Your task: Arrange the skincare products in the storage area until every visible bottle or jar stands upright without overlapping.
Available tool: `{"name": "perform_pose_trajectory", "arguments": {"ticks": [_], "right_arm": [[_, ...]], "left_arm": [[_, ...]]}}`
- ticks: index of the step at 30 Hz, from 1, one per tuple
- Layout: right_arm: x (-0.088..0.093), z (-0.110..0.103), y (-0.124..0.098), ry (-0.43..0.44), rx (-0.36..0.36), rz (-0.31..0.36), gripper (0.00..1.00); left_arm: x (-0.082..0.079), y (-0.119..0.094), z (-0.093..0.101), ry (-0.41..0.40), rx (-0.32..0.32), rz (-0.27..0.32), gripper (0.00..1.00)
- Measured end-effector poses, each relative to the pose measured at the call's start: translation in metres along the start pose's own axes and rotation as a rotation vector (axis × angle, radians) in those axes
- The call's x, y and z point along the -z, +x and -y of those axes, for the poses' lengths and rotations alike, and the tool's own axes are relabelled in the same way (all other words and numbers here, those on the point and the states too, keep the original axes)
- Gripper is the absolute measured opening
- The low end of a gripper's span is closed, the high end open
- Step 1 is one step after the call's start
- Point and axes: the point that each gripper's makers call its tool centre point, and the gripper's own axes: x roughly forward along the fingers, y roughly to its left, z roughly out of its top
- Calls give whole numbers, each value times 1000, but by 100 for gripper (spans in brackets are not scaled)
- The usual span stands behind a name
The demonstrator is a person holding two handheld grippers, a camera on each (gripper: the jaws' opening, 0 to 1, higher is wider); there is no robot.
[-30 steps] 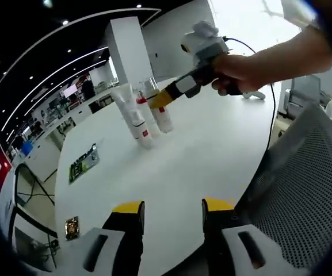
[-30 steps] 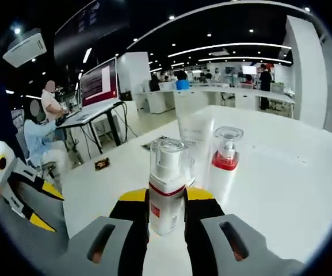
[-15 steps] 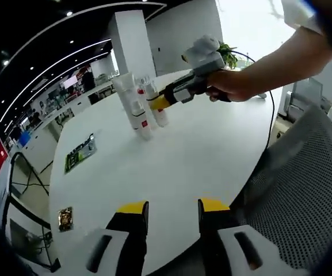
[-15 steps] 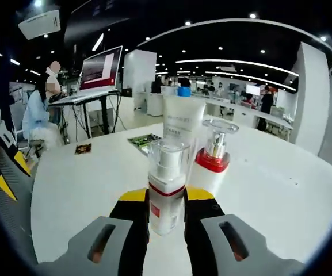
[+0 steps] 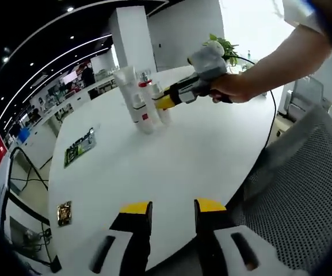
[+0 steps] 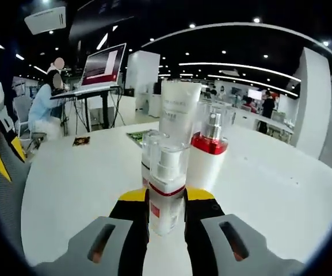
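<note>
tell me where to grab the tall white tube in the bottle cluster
Grip the tall white tube on its upper body, coming from above with the tongs. It stands upright behind the red-collared pump bottle and the held spray bottle, so its lower half is crowded.

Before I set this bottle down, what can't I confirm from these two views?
- Right gripper view: the held pump bottle has its base hidden between the right tongs.
- Right gripper view: the small clear-capped bottle sits mostly behind it.
- Left gripper view: the labels on the cluster near the white tube are too small.
</note>
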Motion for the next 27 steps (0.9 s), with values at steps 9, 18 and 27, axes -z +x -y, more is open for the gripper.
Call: {"name": "perform_pose_trajectory", "arguments": {"ticks": [9,18,27], "right_arm": [[1,-4,-1,21,17,36,21],[-3,7,11,-51,55,-57,23],[10,7,3,33,71,-104,27]], "left_arm": [[-5,-1,0,21,-5,18,28],[-7,-2,-1,30,-13,27,27],[-7,-2,-1,41,-16,23,27]]}}
